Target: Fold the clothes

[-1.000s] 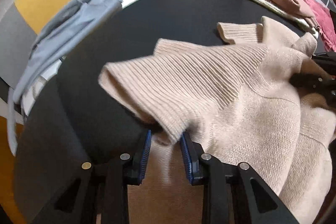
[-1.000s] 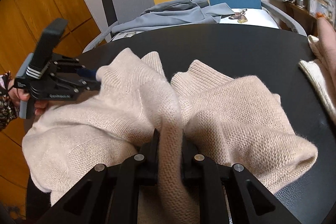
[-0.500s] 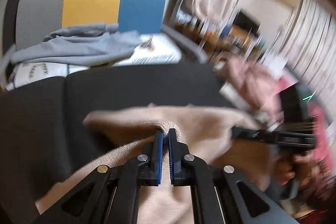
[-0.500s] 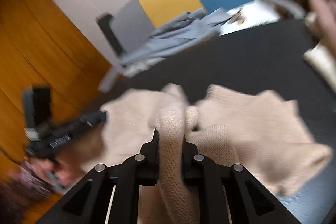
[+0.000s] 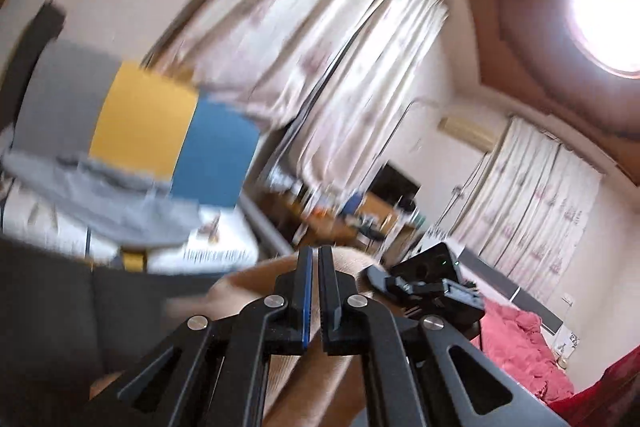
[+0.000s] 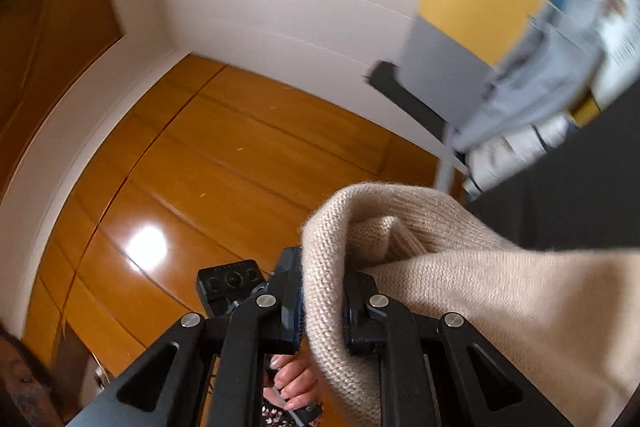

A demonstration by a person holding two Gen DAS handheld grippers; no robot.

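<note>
Now, sweater (image 6: 472, 291): a beige knit, lifted off the table; in the right wrist view it fills the lower right of the frame, its folded edge running down between the fingers.
Right gripper (image 6: 320, 303): its fingers are clamped on a thick fold of the sweater, at lower centre of its own view; in the left wrist view it shows as a black body (image 5: 432, 291) right of centre.
Left gripper (image 5: 315, 291): the blue-padded fingers stand almost together at lower centre of the left wrist view, with beige knit (image 5: 312, 379) beneath and behind them; whether cloth sits in the narrow gap cannot be told.
Hand (image 6: 292, 383): fingers show at the bottom of the right wrist view, under the black gripper parts.
Chair (image 5: 160, 131): grey, yellow and blue back, left of the left wrist view, blurred, with a grey garment (image 5: 116, 203) draped over it.
Table (image 5: 48, 307): dark surface, lower left.
Curtains (image 5: 340, 47): pale, upper centre.
Ceiling lamp (image 5: 608, 23): bright, upper right.
Floor (image 6: 208, 187): glossy orange wood, left half of the right wrist view.
Red cloth (image 5: 528, 359): lower right of the left wrist view.
</note>
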